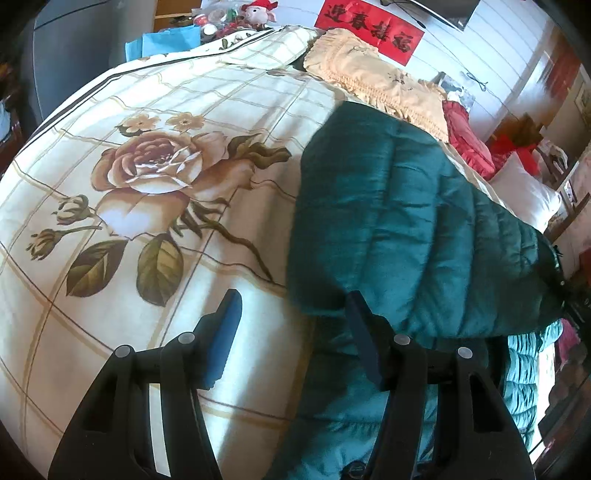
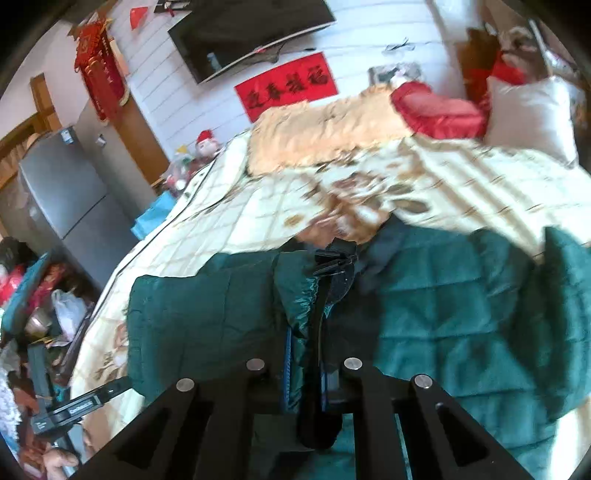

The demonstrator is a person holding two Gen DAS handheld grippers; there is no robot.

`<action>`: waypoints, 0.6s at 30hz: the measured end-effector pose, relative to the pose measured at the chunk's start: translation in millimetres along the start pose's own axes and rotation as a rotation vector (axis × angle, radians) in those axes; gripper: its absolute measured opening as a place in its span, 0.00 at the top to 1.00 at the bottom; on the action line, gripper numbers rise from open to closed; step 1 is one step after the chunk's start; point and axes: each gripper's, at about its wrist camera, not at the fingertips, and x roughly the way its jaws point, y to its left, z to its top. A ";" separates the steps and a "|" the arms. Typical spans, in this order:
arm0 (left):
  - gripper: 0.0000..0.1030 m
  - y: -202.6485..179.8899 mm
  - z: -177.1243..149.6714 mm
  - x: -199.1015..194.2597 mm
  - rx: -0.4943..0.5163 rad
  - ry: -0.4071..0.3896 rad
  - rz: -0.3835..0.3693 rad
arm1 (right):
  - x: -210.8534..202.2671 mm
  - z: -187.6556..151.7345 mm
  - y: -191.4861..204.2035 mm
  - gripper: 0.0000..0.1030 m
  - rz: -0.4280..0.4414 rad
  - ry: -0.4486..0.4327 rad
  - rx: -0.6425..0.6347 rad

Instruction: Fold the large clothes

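Note:
A dark green quilted jacket (image 1: pixel 399 221) lies on a bed with a cream floral quilt (image 1: pixel 147 166). My left gripper (image 1: pixel 291 306) is open, its fingers astride the jacket's near left edge, with nothing held. In the right wrist view the jacket (image 2: pixel 461 314) spreads across the quilt (image 2: pixel 221 229). My right gripper (image 2: pixel 314 295) is shut on a gathered fold of the jacket's shiny green edge (image 2: pixel 299 291) and a black strap. The other gripper's body (image 2: pixel 74 406) shows at the lower left.
A peach frilled pillow (image 1: pixel 373 77), a red cushion (image 1: pixel 465 136) and a white pillow (image 1: pixel 524 192) lie at the head of the bed. A grey fridge (image 2: pixel 62 192) and clutter (image 2: pixel 29 295) stand left of the bed. A TV (image 2: pixel 251 33) hangs on the wall.

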 end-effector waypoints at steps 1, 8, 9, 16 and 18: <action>0.44 -1.4 -0.2 -0.2 0.002 -0.001 0.000 | -3.8 3.1 -6.8 0.90 -0.016 -0.006 0.009; 0.44 -15.1 0.1 6.3 0.021 0.013 0.004 | -31.6 12.2 -56.0 0.91 -0.106 -0.027 0.059; 0.44 -17.7 0.4 7.5 0.025 0.014 0.005 | -33.9 12.7 -62.9 0.91 -0.122 -0.025 0.065; 0.44 -35.0 11.1 9.1 0.035 -0.003 -0.003 | -36.6 11.5 -102.3 0.91 -0.238 -0.004 0.087; 0.44 -40.9 14.8 8.6 0.042 -0.013 -0.003 | -32.8 8.7 -109.7 0.92 -0.272 0.024 0.091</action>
